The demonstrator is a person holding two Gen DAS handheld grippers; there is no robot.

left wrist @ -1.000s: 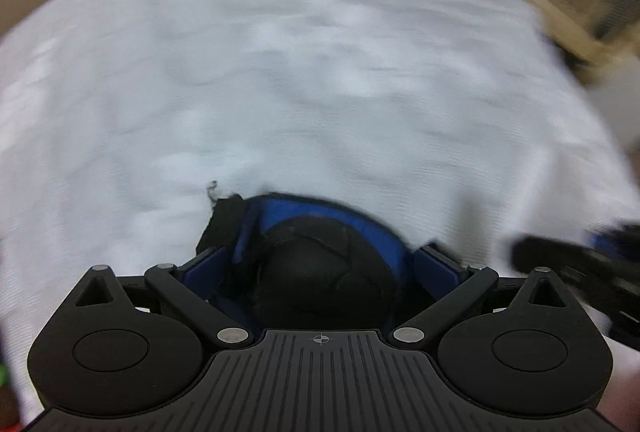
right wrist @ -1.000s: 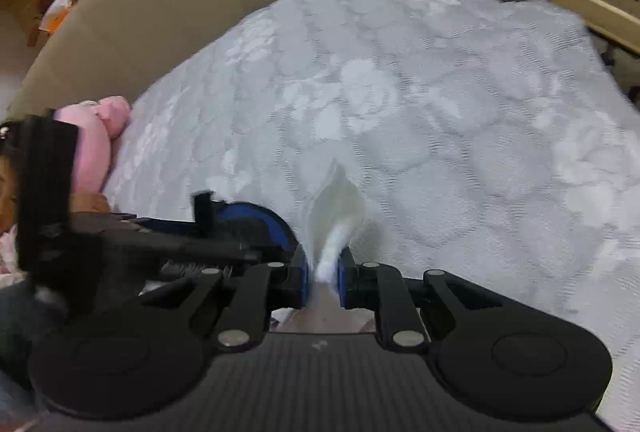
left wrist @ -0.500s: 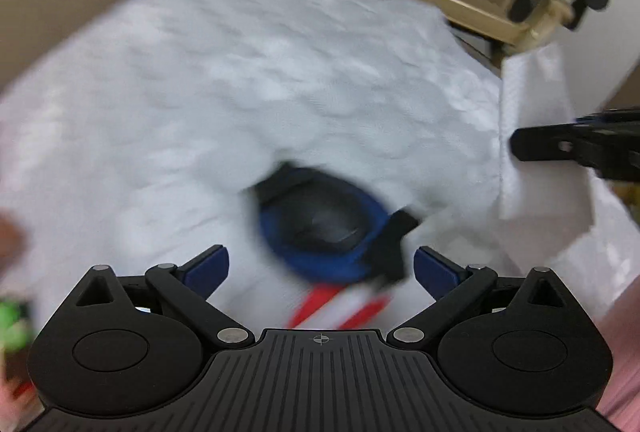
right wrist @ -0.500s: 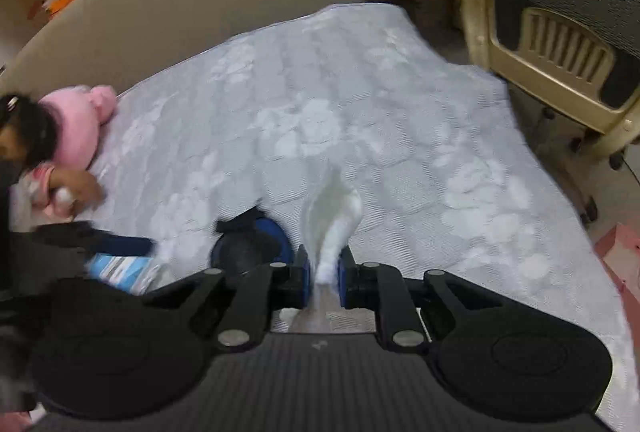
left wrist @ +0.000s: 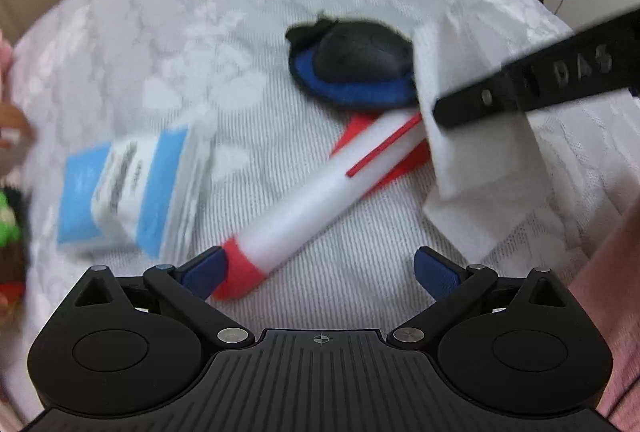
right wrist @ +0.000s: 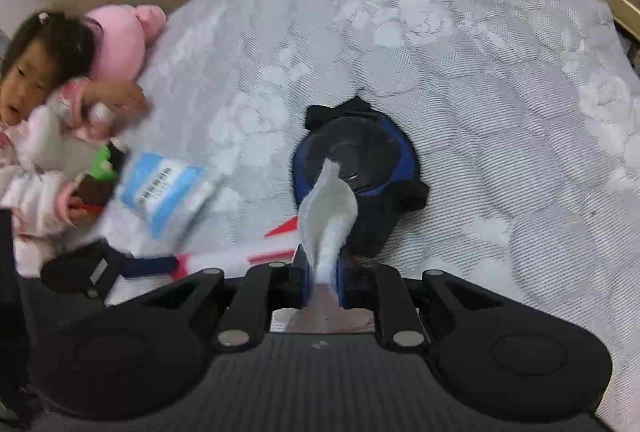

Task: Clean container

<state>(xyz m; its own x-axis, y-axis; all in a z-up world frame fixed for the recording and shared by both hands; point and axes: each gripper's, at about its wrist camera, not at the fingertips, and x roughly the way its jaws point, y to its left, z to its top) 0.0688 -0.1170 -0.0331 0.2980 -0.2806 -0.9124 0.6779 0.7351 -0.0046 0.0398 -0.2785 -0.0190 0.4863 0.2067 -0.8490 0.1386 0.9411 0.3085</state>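
Left wrist view showed the left tongs (left wrist: 320,272) spread apart and empty above a white mattress (left wrist: 200,31), just over the red end of a white-and-red tube (left wrist: 304,207). Beyond the tube, toward the mattress's far edge, lay the blue-and-black container (left wrist: 352,71). The right tongs (right wrist: 322,272) were clamped on a white wipe (right wrist: 328,207), hanging just in front of the container. A blue-and-white packet (left wrist: 124,187) lay left of the tube.
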